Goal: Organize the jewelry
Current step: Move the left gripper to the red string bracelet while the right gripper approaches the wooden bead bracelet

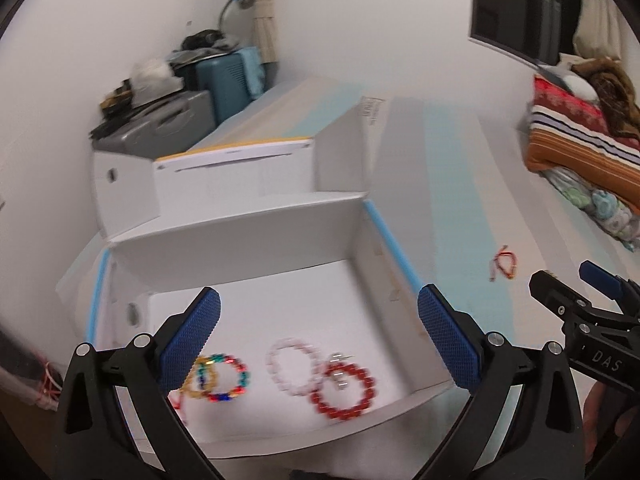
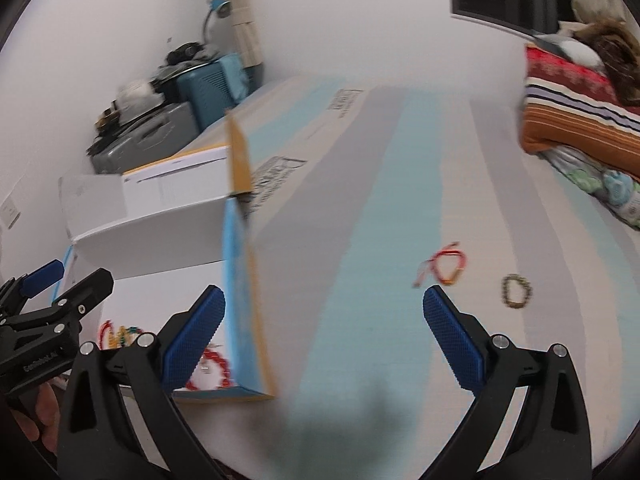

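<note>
Left gripper hovers over the white box, fingers spread wide, empty. Right gripper hovers over the striped surface, likewise spread, empty. Box holds multicolour, pink and red bracelets. Farther right lie a red cord bracelet and an olive one.

**Colours on my feeds**

I see a white open cardboard box with pale blue edges holding a red bead bracelet, a pale pink bead bracelet and a multicoloured bead bracelet. On the grey-and-pale-blue striped surface lie a red-orange cord bracelet and an olive bead bracelet.
</note>
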A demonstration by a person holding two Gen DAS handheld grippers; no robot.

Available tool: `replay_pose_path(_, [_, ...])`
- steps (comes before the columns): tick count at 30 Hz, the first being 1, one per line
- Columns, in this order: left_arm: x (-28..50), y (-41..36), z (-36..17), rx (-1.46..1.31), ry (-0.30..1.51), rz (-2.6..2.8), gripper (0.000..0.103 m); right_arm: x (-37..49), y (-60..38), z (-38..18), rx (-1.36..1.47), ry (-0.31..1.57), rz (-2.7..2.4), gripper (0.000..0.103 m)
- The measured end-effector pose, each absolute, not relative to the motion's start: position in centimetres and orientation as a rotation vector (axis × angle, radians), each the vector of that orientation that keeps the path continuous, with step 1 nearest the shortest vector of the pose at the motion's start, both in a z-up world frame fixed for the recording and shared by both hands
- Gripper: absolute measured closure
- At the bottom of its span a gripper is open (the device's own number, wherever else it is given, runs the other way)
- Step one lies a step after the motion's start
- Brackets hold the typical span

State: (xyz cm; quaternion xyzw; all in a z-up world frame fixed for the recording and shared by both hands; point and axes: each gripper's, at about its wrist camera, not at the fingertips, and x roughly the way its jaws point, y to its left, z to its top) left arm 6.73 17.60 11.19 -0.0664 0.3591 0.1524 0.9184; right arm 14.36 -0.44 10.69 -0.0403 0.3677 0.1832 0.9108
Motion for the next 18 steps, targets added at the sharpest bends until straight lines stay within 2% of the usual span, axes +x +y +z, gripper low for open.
replay_pose_path(9, [11.1,10.3,10.7,-0.101,0.739,0.190,0.006,16.4,-9.0,10.6,-0.039,0.746,0.250,0.008])
replay_pose_path(18, [17.0,3.6,8.0,-0.059,0.788,0.088,0.006,19.7,-16.9,8.7,0.003,0.779,0.131,0.008])
